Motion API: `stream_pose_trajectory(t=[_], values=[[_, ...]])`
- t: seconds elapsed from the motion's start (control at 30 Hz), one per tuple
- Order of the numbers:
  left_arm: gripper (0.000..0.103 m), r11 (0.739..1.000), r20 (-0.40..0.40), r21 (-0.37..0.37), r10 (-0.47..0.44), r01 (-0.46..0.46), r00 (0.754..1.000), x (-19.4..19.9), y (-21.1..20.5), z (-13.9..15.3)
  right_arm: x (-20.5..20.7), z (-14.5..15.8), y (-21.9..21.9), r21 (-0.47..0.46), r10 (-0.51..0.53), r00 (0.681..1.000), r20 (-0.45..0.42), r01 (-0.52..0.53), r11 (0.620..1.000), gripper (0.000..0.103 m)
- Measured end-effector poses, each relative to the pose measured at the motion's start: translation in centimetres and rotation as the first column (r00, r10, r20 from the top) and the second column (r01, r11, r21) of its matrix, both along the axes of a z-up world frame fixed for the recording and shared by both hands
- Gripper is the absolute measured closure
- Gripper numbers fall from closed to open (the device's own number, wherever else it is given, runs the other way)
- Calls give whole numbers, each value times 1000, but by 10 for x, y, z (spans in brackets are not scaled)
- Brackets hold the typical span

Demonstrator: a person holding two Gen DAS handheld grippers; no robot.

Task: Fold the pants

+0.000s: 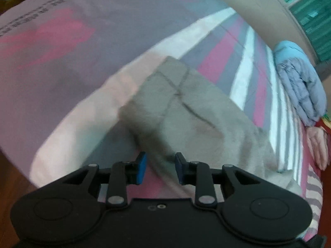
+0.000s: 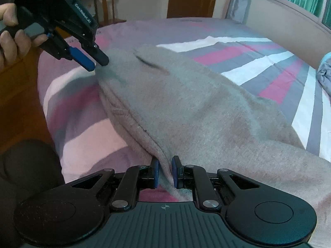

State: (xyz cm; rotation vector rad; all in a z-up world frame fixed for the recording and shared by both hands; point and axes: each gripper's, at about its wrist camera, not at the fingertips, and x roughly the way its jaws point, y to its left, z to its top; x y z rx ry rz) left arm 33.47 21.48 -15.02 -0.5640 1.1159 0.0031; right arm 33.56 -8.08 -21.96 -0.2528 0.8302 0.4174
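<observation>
On a striped bed (image 2: 258, 62), grey pants (image 2: 186, 107) stretch leftward from the right gripper (image 2: 165, 172), clamped on their near edge; the left gripper (image 2: 99, 64), jaws parted, sits at the far corner.

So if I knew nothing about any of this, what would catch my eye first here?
Probably the grey pants, draped in a big heap across the middle of the striped bedspread. Next, the right gripper at the bottom, pinching their edge between blue pads, and the left gripper at upper left, held in a hand and meeting the pants' far end.
</observation>
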Motion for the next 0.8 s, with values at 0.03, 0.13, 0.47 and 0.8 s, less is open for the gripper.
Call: stream_pose_trajectory(t=[0.03, 0.13, 0.47, 0.8], values=[[84, 1000, -5, 3, 14, -14, 1000, -2, 4, 1, -1, 0, -1, -7, 7, 1000, 12, -7, 1000, 89], [84, 1000, 1, 20, -14, 14, 1000, -5, 0, 7, 0, 2, -2, 3, 9, 1000, 6, -9, 1000, 89], [84, 944, 11, 119, -312, 309, 950, 12, -113, 1, 0, 19, -25, 92, -59, 996, -60, 64, 994, 81], [84, 903, -15, 270, -343, 334, 939, -4, -146, -24, -33, 28, -164, 271, -377, 877, -296, 456, 848, 70]])
